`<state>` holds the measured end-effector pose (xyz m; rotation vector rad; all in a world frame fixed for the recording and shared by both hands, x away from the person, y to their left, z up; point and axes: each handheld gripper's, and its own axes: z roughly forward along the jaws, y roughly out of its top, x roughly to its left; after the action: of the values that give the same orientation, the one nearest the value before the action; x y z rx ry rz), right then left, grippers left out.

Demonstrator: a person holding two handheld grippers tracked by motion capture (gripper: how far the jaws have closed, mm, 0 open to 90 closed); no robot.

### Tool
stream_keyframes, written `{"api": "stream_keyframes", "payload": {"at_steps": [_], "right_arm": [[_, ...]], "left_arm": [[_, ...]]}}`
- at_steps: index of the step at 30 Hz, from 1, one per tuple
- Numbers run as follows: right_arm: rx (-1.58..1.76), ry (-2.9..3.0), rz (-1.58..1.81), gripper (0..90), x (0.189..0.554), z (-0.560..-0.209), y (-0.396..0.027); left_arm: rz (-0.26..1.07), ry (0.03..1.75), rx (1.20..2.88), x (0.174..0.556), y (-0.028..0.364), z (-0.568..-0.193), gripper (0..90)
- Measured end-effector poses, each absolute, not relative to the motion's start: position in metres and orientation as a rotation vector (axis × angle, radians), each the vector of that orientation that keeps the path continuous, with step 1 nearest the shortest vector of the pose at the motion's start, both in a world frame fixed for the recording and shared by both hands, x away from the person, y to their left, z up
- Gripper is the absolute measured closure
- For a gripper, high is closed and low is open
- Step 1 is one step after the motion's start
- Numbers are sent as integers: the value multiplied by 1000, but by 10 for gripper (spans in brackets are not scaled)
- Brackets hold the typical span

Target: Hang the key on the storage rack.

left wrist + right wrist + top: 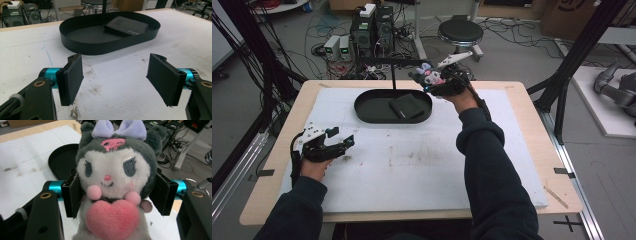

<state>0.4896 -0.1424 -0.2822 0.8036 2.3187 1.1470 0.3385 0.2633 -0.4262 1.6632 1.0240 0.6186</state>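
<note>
Tray: a black oval tray (367, 111) is sitting on the white mat (412, 165) toward the far side of the table (532, 107), with a thin black post rising from its far rim.
Tray contents: a flat black folded pouch (407, 106) is lying inside, in the right half, tilted against the tray's far wall; in the left gripper view the same pouch (126, 25) is leaning with one edge raised, and the left half of the tray (100, 46) is bare.
Left gripper: the left gripper (343, 142) is hovering low over the near left part of the mat, well apart from the tray, and pointing toward it.
Left gripper jaws: in the left gripper view the left gripper (115, 80) is standing with its two padded jaws spread wide, nothing between them, only stained mat showing in the gap.
Right gripper: the right gripper (430, 79) is being held up just beyond the right end of the tray, at the table's far edge.
Right gripper jaws: the jaws are pressing in on both sides of a plush toy (115, 182), clamped at its head.
Plush toy: grey-hooded, white-faced, with a lilac bow and a pink heart at its chest, it is hanging in the air in the right gripper; in the high view the plush toy (431, 76) is sitting just outside the tray's right end, not in it.
</note>
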Motion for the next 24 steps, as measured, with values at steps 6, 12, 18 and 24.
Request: {"api": "stream_keyframes", "payload": {"at_steps": [6,12,18,24], "right_arm": [[844,2291,1107,350,513,-274,-125],[937,2215,1062,350,527,-270,-120],[993,2182,1026,350,529,-272,-126],[1068,2162,947,350,528,-289,-144]], "left_arm": [[618,1027,1664,339,264,-426,287],[613,1026,1662,338,265,-426,287],[613,1030,1658,338,265,-426,287],[615,1029,1656,338,265,-426,287]]}}
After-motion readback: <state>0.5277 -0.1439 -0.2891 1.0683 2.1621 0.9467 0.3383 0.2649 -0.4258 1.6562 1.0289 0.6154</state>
